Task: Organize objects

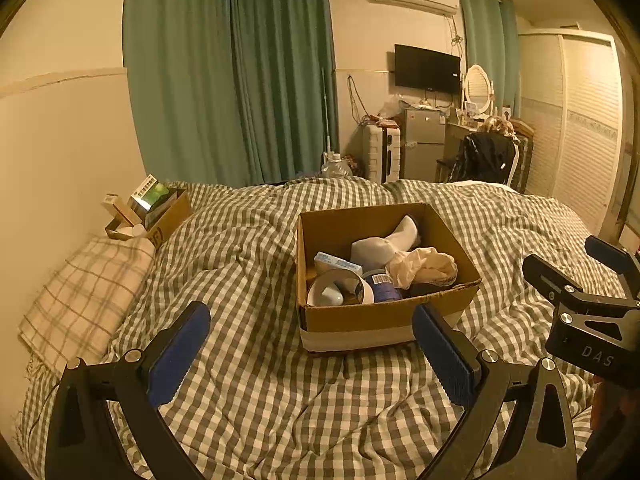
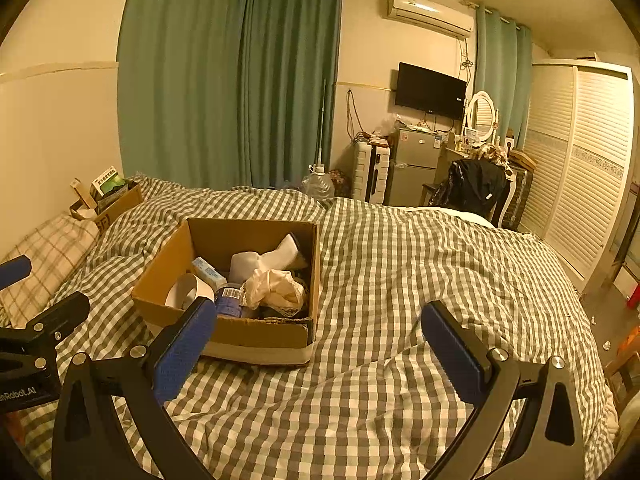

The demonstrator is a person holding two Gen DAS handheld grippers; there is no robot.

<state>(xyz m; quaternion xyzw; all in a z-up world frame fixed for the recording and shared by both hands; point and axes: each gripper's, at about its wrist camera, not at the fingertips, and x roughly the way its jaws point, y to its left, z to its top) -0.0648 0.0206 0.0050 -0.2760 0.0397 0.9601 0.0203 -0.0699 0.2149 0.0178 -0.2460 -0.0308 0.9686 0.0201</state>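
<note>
An open cardboard box [image 1: 384, 316] sits on the checked bed cover, also in the right wrist view [image 2: 256, 334]. It holds white socks [image 1: 384, 244], a crumpled cream cloth [image 1: 424, 266], a tape roll [image 1: 340, 288], a small light-blue carton [image 1: 336, 262] and a dark blue container [image 1: 384, 286]. My left gripper [image 1: 312, 354] is open and empty, just in front of the box. My right gripper [image 2: 320, 354] is open and empty over the cover, to the right of the box. The right gripper shows at the left wrist view's right edge [image 1: 576, 276].
A second cardboard box [image 1: 160, 216] with small cartons stands at the bed's far left by the wall, next to a plaid pillow [image 1: 84, 292]. Beyond the bed are green curtains, a water jug [image 1: 336, 166], a fridge, a chair with a dark jacket and a louvred wardrobe.
</note>
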